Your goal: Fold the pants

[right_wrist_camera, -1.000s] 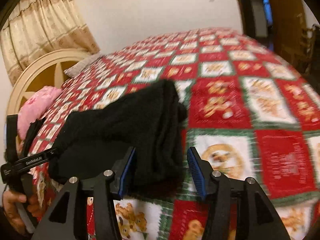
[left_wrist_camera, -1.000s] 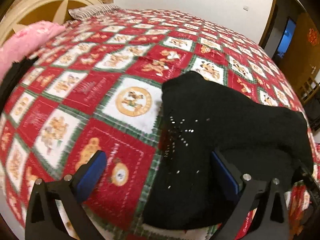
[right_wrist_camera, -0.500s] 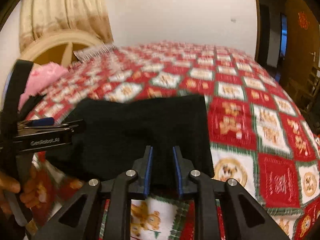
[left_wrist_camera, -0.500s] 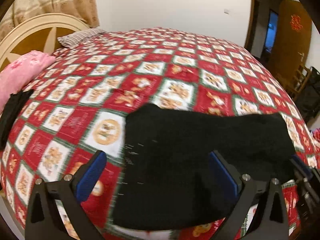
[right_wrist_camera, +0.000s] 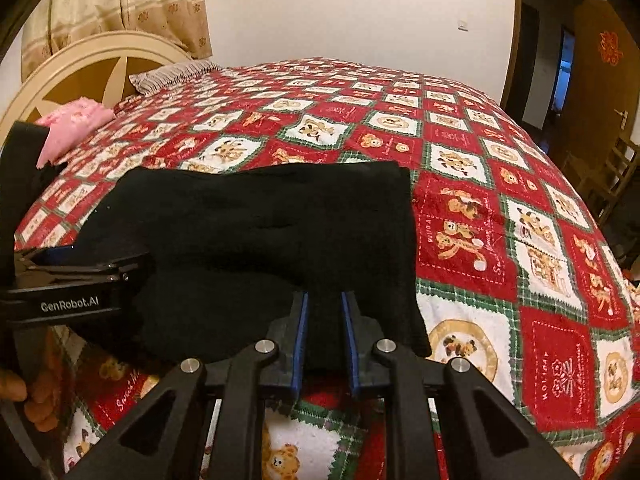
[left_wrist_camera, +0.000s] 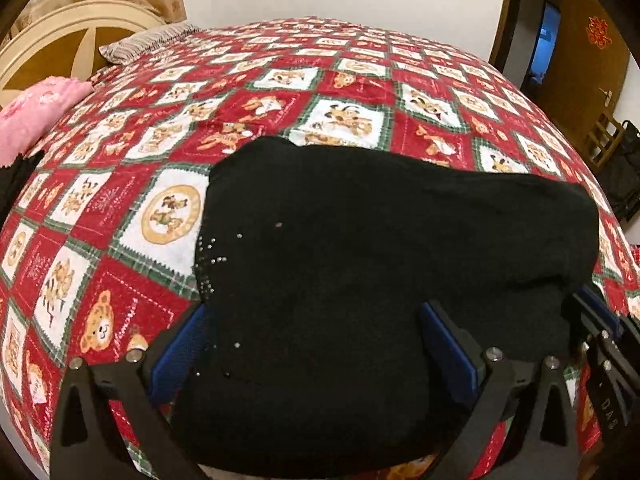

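Observation:
Black pants lie folded in a thick bundle near the front edge of the bed, with small silver studs along their left side. My left gripper is open, its blue pads straddling the near edge of the bundle. In the right wrist view the pants fill the middle. My right gripper is shut on the near edge of the pants. The left gripper shows at the left of that view, held by a hand. The right gripper shows at the right edge of the left wrist view.
The bed has a red, green and white patchwork quilt with bear pictures. A pink pillow and a striped pillow lie by the cream headboard. A dark cloth lies at the left edge. A doorway and wooden chair stand at the right.
My right gripper has closed on the near edge of the pants. My left gripper has moved forward over the bundle and stays open. The bundle now lies flatter.

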Action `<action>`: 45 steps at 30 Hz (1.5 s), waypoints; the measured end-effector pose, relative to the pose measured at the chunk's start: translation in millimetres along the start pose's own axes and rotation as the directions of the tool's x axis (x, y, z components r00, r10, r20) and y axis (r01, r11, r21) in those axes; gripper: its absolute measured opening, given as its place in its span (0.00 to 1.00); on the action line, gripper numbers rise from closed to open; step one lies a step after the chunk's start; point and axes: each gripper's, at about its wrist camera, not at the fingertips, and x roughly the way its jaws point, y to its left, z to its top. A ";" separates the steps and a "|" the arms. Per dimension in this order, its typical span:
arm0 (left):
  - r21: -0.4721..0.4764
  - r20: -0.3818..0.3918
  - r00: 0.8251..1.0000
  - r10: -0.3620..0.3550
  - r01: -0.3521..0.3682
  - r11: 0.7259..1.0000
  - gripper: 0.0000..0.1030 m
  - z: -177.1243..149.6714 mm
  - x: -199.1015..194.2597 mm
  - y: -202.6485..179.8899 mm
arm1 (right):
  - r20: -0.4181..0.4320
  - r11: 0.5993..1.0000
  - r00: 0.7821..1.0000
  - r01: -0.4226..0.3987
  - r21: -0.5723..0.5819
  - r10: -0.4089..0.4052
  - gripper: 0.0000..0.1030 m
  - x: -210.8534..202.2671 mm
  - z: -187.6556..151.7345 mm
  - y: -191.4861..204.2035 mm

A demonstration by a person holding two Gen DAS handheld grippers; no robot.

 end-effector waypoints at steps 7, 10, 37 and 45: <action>0.040 -0.017 1.000 0.021 -0.020 0.999 1.00 -7.2 -25.2 0.9 | 0.007 0.997 0.999 -0.052 0.056 0.052 0.47 -45.8 -20.5 9.5; 0.076 0.029 0.998 0.050 -0.052 0.996 1.00 -19.7 -46.3 -0.1 | 0.036 0.995 0.998 -0.063 0.075 0.060 0.57 -69.3 -39.7 19.0; 0.159 0.428 0.904 0.006 -0.082 0.984 1.00 -92.2 -242.7 -18.0 | 0.397 0.958 0.909 0.008 0.288 -0.127 0.77 -294.5 -69.4 27.8; 0.138 0.437 0.899 -0.006 -0.061 0.989 1.00 -94.4 -258.9 -17.4 | 0.448 0.953 0.881 0.011 0.303 -0.153 0.78 -300.6 -72.3 28.3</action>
